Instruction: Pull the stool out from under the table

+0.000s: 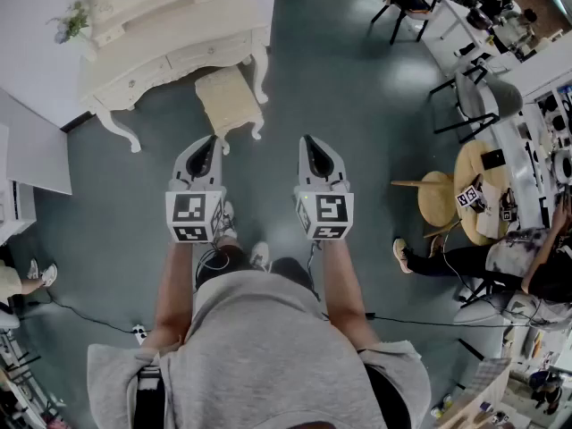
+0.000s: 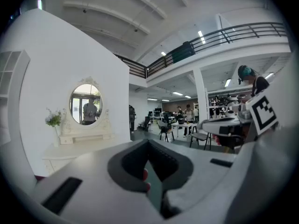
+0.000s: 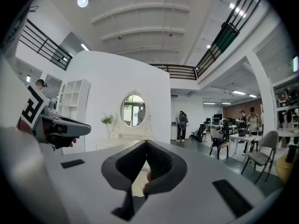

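A cream cushioned stool [image 1: 230, 102] with curved white legs stands on the grey floor, partly tucked under the front of a cream dressing table [image 1: 170, 47]. My left gripper [image 1: 211, 140] is shut with nothing in it, its tip just short of the stool's near edge. To its right my right gripper [image 1: 308, 140] is also shut and empty, over bare floor. Both point toward the table. In the left gripper view the dressing table [image 2: 70, 148] and its oval mirror [image 2: 86, 104] show ahead to the left; in the right gripper view the mirror [image 3: 134, 109] shows straight ahead.
A white cabinet [image 1: 31, 155] stands at the left. At the right are a round wooden table [image 1: 487, 186], a seated person [image 1: 500, 262], chairs [image 1: 478, 96] and desks. A black cable [image 1: 89, 318] runs across the floor behind me. My feet [image 1: 241, 239] are below the grippers.
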Demonstrator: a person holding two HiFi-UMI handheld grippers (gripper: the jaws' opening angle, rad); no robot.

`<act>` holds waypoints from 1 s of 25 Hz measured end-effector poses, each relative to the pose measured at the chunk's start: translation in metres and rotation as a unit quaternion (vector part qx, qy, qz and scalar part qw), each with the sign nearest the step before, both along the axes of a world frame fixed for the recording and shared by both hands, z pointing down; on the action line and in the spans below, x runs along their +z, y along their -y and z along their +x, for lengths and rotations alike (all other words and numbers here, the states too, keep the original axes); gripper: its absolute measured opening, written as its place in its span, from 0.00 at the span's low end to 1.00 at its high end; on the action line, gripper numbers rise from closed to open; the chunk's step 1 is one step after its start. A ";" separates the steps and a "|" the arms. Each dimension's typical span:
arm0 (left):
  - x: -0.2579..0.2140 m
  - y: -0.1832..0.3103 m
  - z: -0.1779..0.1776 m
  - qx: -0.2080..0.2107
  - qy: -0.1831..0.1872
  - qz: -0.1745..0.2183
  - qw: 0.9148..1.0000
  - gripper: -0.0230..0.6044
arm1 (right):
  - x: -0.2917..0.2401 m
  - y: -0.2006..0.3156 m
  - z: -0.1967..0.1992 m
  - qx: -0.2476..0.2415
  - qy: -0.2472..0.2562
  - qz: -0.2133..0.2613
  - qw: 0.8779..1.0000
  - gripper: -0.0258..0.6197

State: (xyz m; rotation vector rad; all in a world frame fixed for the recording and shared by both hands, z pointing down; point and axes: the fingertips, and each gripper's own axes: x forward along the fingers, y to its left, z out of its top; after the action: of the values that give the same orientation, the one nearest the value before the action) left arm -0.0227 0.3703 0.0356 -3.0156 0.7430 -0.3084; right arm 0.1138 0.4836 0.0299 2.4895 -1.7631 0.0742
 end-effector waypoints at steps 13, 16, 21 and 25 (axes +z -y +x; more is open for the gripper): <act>0.014 0.032 0.052 0.022 0.004 -0.012 1.000 0.04 | 0.011 0.021 0.045 0.023 0.006 -0.015 1.000 0.06; 0.018 0.049 0.077 0.031 0.004 -0.014 0.999 0.04 | 0.014 0.034 0.066 0.034 0.008 -0.017 0.999 0.06; 0.022 0.086 0.121 0.046 0.006 -0.024 0.999 0.04 | 0.017 0.071 0.103 0.041 0.011 -0.026 0.999 0.06; 0.021 0.125 0.155 0.050 0.006 -0.027 0.998 0.04 | 0.015 0.111 0.135 0.040 0.010 -0.030 0.999 0.06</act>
State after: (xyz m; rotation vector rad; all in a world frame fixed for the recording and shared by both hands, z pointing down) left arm 0.1323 0.2458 0.0563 -3.0860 0.5913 -0.3490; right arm 0.2484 0.3722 0.0445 2.5243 -1.6421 0.1562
